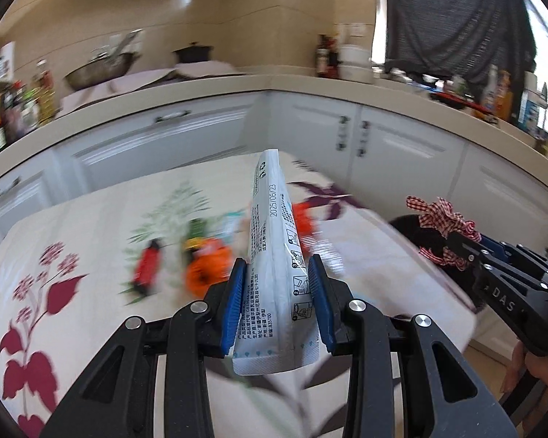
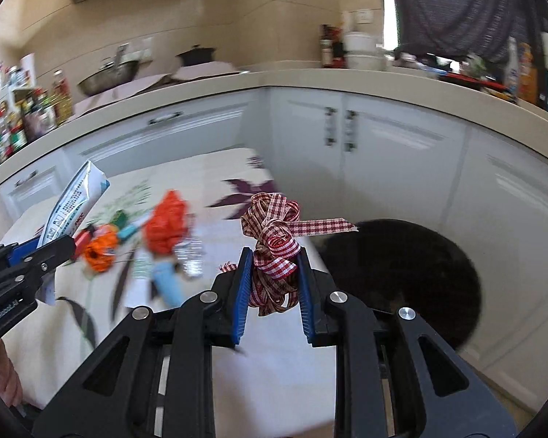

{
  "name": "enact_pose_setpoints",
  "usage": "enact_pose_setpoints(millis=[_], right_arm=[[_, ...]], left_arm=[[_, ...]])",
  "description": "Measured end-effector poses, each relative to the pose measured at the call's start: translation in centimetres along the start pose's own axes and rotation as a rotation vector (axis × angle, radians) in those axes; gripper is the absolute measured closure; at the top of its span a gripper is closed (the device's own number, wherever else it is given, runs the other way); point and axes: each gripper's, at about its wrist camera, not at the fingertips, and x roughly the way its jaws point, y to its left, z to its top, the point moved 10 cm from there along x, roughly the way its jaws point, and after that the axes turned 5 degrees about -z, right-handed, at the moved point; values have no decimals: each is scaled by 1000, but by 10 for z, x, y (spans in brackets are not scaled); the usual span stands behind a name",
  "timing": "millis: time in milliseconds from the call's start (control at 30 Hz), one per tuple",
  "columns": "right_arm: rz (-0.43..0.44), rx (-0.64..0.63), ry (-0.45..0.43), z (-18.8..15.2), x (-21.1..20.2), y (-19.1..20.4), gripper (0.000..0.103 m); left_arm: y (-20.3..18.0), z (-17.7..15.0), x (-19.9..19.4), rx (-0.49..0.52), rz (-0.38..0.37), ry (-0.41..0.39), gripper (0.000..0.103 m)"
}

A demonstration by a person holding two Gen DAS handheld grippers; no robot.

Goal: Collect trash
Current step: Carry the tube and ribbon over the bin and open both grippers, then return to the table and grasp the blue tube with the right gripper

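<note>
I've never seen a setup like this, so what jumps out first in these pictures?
Each gripper is clamped on trash: the left gripper pinches a white printed packet, the right gripper a checked ribbon bundle. Bright wrappers litter the flowered tablecloth, beside a round black bin.

Glossy beige wall tiles (image 1: 208, 7) fill the upper half, meeting in a corner near 12 o'clock. Below them a cream L-shaped countertop (image 2: 310, 76) curves across, over white panelled cabinet doors (image 2: 391, 153) with dark metal handles. At 10 o'clock a steel mixing bowl (image 1: 98, 71) and a dark lidded pot (image 1: 193, 53) stand on the counter, with crowded bottles and jars (image 2: 22, 116) at 9 o'clock. At 1 o'clock a dark grey curtain (image 1: 456, 18) hangs against bright daylight. A cream floral tablecloth (image 1: 54, 255) covers the table at 7 o'clock.
</note>
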Motion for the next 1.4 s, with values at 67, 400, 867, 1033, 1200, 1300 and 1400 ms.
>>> enact_pose_setpoints(millis=[67, 400, 867, 1033, 1200, 1300, 1400], right_arm=[[-36, 26, -5, 0, -1, -25, 80], [-160, 106, -33, 1, -2, -110, 80], [-237, 143, -35, 3, 31, -174, 80], [-248, 164, -24, 2, 47, -189, 79], [-257, 188, -2, -2, 63, -200, 66], [-263, 197, -1, -4, 64, -203, 64], [-264, 200, -2, -4, 63, -201, 63]], left_arm=[[-21, 5, 5, 29, -30, -6, 67], [-101, 23, 33, 104, -132, -37, 67], [-178, 36, 92, 161, -175, -22, 67], [-197, 39, 114, 174, -173, -3, 67], [-207, 35, 137, 196, -162, 53, 49], [-205, 32, 141, 177, -166, 78, 43], [-199, 33, 138, 154, -168, 76, 39]])
